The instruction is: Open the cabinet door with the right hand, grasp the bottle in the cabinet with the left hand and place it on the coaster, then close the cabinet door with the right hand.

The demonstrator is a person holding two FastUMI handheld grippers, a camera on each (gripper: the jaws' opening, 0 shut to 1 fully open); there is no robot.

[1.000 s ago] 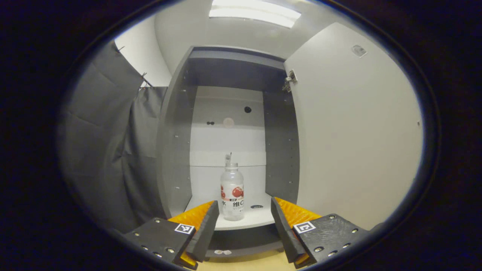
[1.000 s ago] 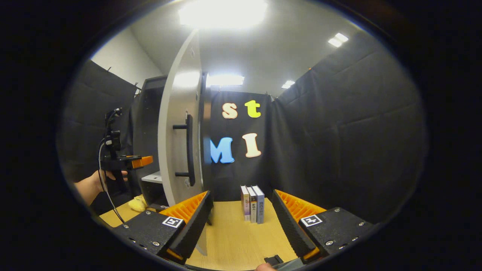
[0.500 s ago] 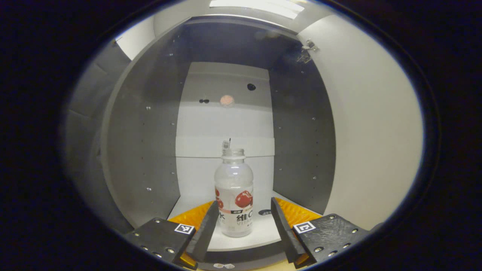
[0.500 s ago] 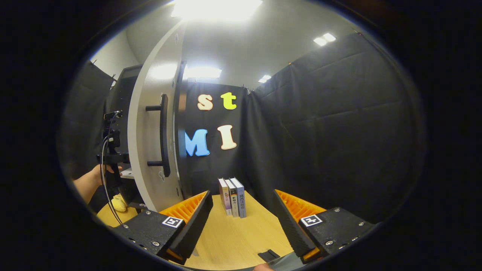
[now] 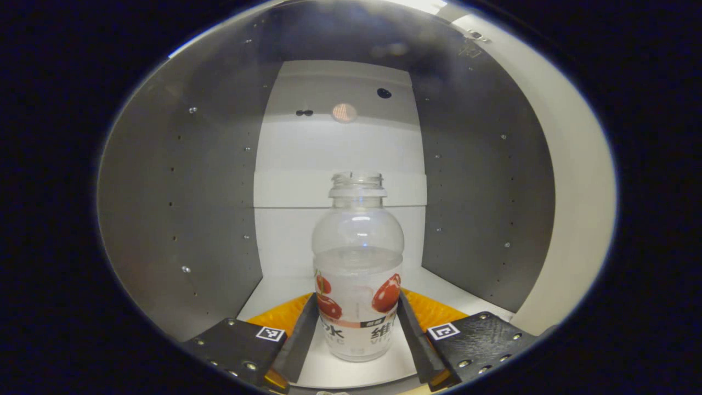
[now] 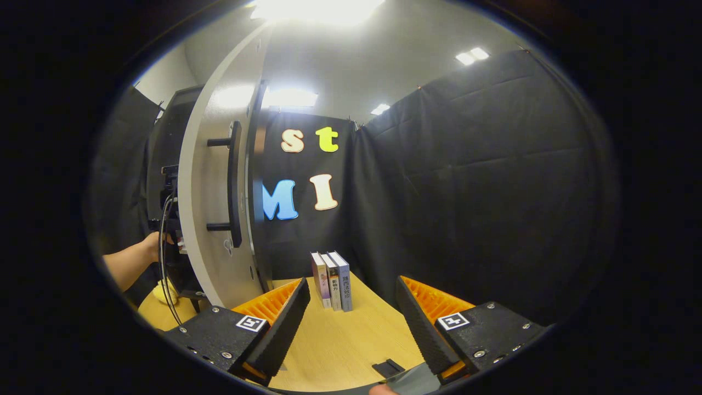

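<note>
A clear uncapped bottle [image 5: 357, 263] with a red fruit label stands upright on the white shelf floor [image 5: 274, 296] inside the grey cabinet [image 5: 181, 192]. My left gripper [image 5: 356, 299] is open inside the cabinet. Its fingers flank the bottle's lower body, close to both sides. The white cabinet door [image 6: 208, 219] stands swung open, its dark bar handle [image 6: 235, 184] facing the right gripper view. My right gripper [image 6: 351, 288] is open over the wooden table [image 6: 340, 345], to the right of the door, with nothing between its fingers.
Three books [image 6: 332, 280] stand upright on the table by the black cloth wall. A person's forearm [image 6: 129, 260] reaches into the cabinet behind the door. A yellow object [image 6: 162, 293] lies near the cabinet base. A small dark item [image 6: 386, 366] lies on the table's near edge.
My left gripper has advanced into the cabinet until the bottle stands between its fingers. The right gripper view has shifted slightly, with the door now farther left.
</note>
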